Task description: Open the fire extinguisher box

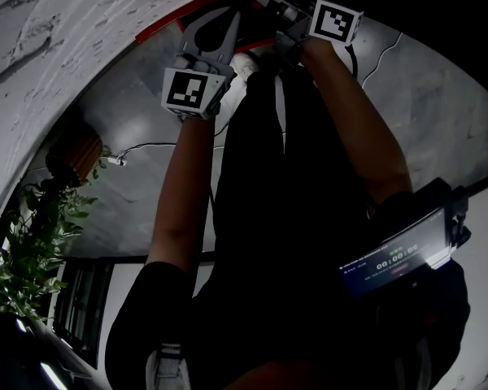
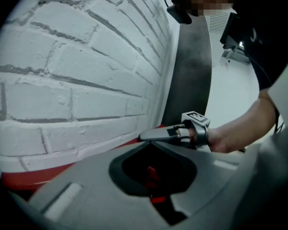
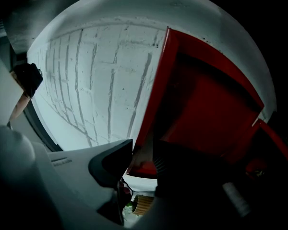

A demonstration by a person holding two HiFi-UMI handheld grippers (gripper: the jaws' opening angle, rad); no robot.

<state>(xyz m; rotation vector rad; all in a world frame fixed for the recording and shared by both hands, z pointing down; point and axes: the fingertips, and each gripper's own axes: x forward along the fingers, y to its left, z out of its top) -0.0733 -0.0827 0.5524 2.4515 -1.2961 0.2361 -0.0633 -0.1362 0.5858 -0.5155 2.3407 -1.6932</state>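
The red fire extinguisher box (image 3: pixel 211 99) sits against the white brick wall (image 2: pixel 62 80), with its door (image 3: pixel 151 109) angled out from the wall face. The right gripper (image 3: pixel 144 169) has its jaws apart, astride the door's lower edge. The left gripper (image 2: pixel 151 143), just beside it, has its jaws pressed together on nothing.

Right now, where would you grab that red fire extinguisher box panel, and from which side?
I'd take the red panel by its thin rim beside the white brick wall, near the corner. Come edge-on, one jaw on each face: it is broad and flat, so only the rim fits. The right gripper straddles that corner.
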